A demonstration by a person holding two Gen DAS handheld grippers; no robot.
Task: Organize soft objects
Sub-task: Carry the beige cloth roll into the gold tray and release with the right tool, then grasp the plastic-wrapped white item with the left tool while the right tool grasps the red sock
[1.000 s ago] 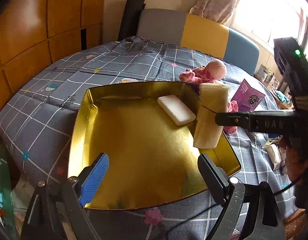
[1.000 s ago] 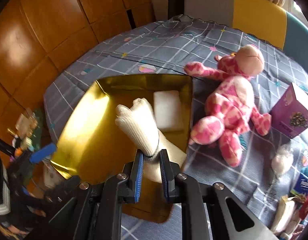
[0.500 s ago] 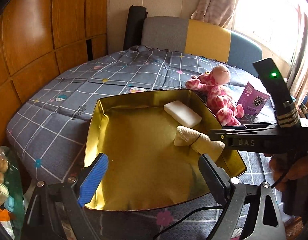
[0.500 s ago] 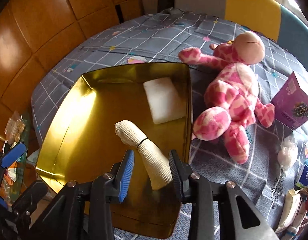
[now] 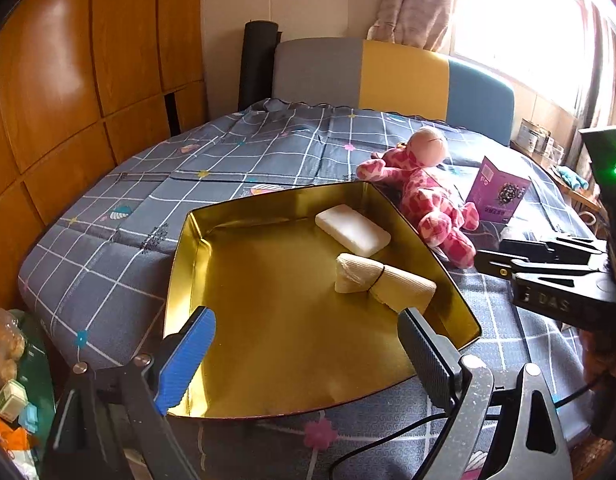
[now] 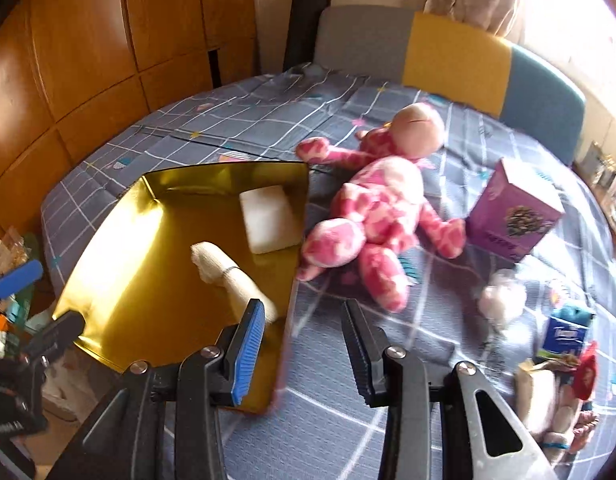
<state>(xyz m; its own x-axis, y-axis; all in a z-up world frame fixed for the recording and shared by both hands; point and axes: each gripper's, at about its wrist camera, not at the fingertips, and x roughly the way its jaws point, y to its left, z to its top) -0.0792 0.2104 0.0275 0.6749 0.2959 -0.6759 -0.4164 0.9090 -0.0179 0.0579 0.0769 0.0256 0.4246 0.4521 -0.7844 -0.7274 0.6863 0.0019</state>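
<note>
A gold tray (image 5: 180, 256) (image 6: 108, 248) lies on the bed. In it lie a white sponge block (image 5: 352, 229) (image 6: 270, 219) and a cream rolled cloth tied with a black band (image 5: 381, 286) (image 6: 232, 280). A pink plush toy (image 5: 431, 196) (image 6: 379, 208) lies on the bed just right of the tray. My left gripper (image 5: 304, 356) is open and empty over the tray's near edge. My right gripper (image 6: 304, 344) is open and empty, just right of the tray's near right corner; it also shows in the left wrist view (image 5: 547, 276).
A purple box (image 5: 499, 196) (image 6: 515, 216) stands right of the plush. A small white fluffy item (image 6: 503, 300), a blue packet (image 6: 563, 336) and other small items lie at the bed's right edge. A wooden wall is on the left, a headboard at the back.
My right gripper opened, left the rolled cloth lying in the tray, and drew back to the right. The left gripper stayed open over the tray's near edge.
</note>
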